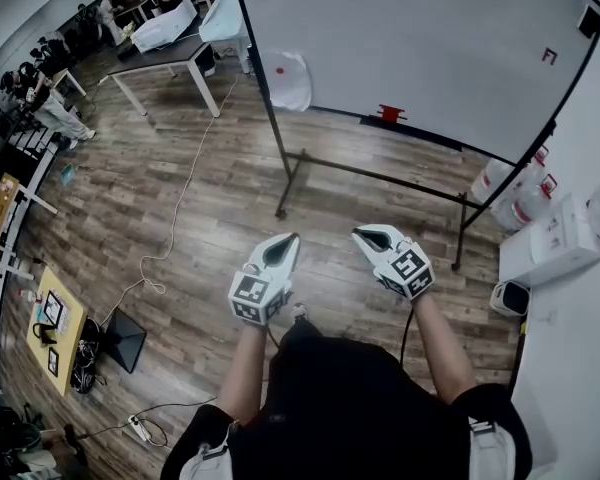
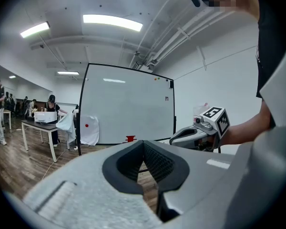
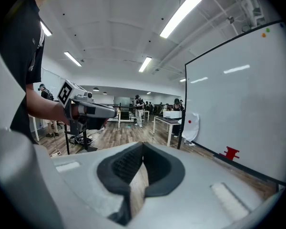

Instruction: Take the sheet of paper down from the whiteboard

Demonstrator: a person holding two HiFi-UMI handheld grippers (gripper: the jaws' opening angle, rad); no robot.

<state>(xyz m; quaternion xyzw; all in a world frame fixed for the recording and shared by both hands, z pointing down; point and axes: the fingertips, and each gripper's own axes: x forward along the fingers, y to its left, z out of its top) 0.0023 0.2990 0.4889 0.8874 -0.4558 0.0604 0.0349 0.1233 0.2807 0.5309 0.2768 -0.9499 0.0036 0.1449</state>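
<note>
Down at the lower left corner of the whiteboard, at about twelve o'clock from the person, the sheet of paper hangs with a red dot on it, well apart from both grippers. The person stands back on the wood floor with the left gripper at eleven o'clock and the right gripper at one o'clock, side by side and aimed toward the board. Both pairs of jaws are pressed together at the tips, with nothing between them.
</note>
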